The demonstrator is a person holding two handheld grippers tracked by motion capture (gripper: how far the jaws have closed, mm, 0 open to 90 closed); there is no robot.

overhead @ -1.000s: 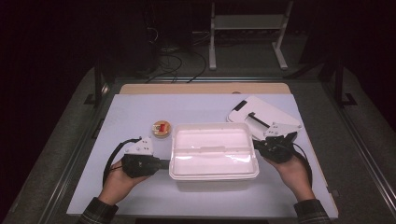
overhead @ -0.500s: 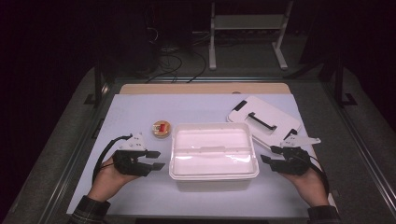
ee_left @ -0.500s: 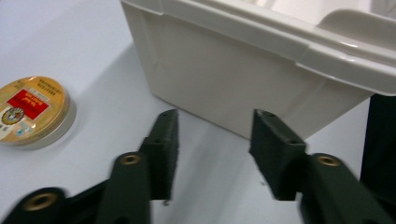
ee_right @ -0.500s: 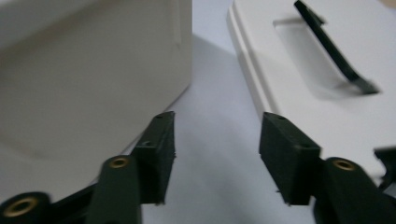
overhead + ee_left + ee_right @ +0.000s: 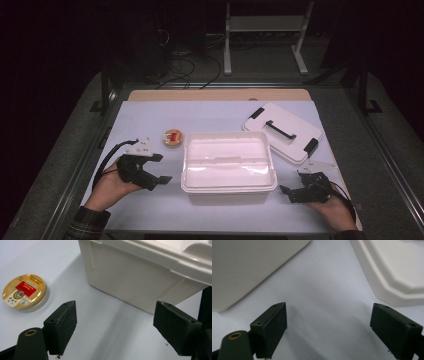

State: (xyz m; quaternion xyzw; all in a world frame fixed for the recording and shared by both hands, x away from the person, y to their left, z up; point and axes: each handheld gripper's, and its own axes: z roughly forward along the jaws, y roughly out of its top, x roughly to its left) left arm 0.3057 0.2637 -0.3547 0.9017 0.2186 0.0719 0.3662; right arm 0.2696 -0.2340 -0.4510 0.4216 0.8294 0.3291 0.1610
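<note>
A white plastic box [image 5: 228,167] stands open in the middle of the table. Its lid [image 5: 282,132], with a black handle and latches, lies flat at the back right. A small round gold tin [image 5: 173,138] sits just left of the box's far corner. My left gripper [image 5: 161,168] is left of the box, apart from it. Its jaws have just been opening and nothing is between them. In the left gripper view the gripper [image 5: 115,330] faces the box wall [image 5: 140,277] and the tin [image 5: 24,291]. My right gripper [image 5: 294,182] is low at the box's right front, its jaws also just opened and empty. The right gripper view [image 5: 328,330] has the box [image 5: 249,267] and lid [image 5: 397,265] ahead.
A pale sheet [image 5: 150,115] covers the table, with a wooden strip [image 5: 215,95] along its back edge. Dark rails run down both sides. Behind the table are cables [image 5: 185,65] and a metal stand [image 5: 265,30]. Bare sheet lies left of the tin and along the front edge.
Both grippers have come away from the box's sides with their jaws opening. The left drew off to the left. The right dropped toward the near right corner.
</note>
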